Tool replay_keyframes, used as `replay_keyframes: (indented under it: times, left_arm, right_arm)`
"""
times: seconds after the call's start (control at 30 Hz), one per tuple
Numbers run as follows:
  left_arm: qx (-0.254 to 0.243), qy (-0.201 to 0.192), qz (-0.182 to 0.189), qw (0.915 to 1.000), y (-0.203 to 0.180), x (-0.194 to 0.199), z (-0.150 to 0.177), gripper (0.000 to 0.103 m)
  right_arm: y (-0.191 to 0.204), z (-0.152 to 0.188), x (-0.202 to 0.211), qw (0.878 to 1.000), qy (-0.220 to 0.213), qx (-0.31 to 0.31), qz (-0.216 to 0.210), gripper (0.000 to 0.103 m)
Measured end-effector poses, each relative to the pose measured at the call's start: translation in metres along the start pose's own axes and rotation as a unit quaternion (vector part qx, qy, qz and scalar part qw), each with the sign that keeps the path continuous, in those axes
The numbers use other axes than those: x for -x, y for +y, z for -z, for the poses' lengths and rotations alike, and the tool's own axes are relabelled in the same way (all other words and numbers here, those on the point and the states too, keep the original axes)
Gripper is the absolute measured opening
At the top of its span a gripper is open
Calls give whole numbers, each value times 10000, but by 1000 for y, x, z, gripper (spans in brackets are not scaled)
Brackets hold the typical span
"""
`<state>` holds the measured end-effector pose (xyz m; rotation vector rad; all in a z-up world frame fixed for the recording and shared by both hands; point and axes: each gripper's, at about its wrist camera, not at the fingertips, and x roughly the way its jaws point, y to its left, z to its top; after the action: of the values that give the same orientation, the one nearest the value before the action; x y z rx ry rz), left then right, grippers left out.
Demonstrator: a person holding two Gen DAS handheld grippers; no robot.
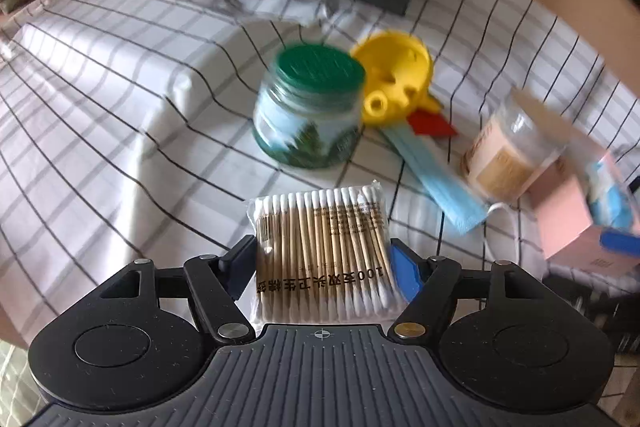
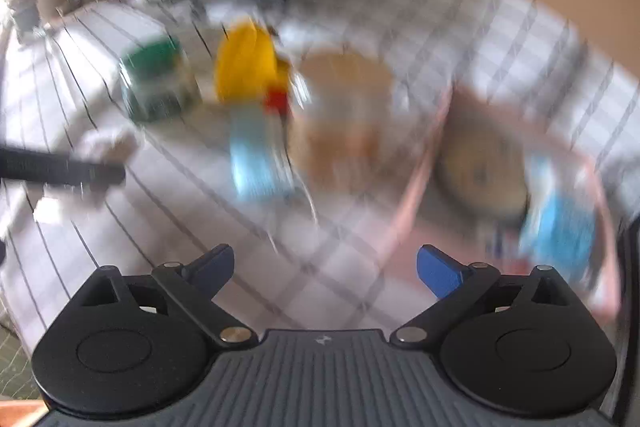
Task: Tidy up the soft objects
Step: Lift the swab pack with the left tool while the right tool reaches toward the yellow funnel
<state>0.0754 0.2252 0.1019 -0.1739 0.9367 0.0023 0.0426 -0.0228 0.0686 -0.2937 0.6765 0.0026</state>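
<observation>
Swabs: the left gripper (image 1: pixel 322 263) has its jaws closed on a clear packet of wooden cotton swabs (image 1: pixel 322 255) printed "100", at six o'clock. Green-lidded glass jar (image 1: pixel 310 107) at twelve, blue face mask (image 1: pixel 434 175) at two. Right gripper (image 2: pixel 325 267) gapes wide, holding nothing.

The view was heavily motion-blurred. The right gripper (image 2: pixel 324 267) stood with its fingers spread wide and nothing between them, above a checked cloth (image 2: pixel 168 211). Beyond lay a green-lidded jar (image 2: pixel 158 83), a yellow object (image 2: pixel 248 67) with a red piece (image 2: pixel 277 101) beside it, and a light blue strip (image 2: pixel 256 159) extending toward the camera. A clear tub with a tan label (image 2: pixel 340 115) stood to their right. A pink box (image 2: pixel 500 167) at right held blue items (image 2: pixel 560 223). A dark bar (image 2: pixel 60 169) entered from the left edge.
</observation>
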Motion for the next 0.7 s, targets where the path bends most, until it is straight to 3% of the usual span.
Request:
replay_keyframes:
  times: [0.3,0.43,0.57,0.7]
  left_arm:
    - [-118,-566,216,9981,64,53,-55,75]
    - [-190,-919,224,9953,90,69,-73,75]
    - [11,-1182,204,9928,114,73,-78,75]
    - [208,-1129,275,9930,128,62,-75,75]
  right_arm:
    - [48,-164,17,9973,-122,-553,-459,99]
    - [66,-224,11,9986,-297,-403,-197,99]
    - [71,-256,2,9995,-205,-116,-233,99]
    - [66,-256,-25,9987,288,244,-356,93]
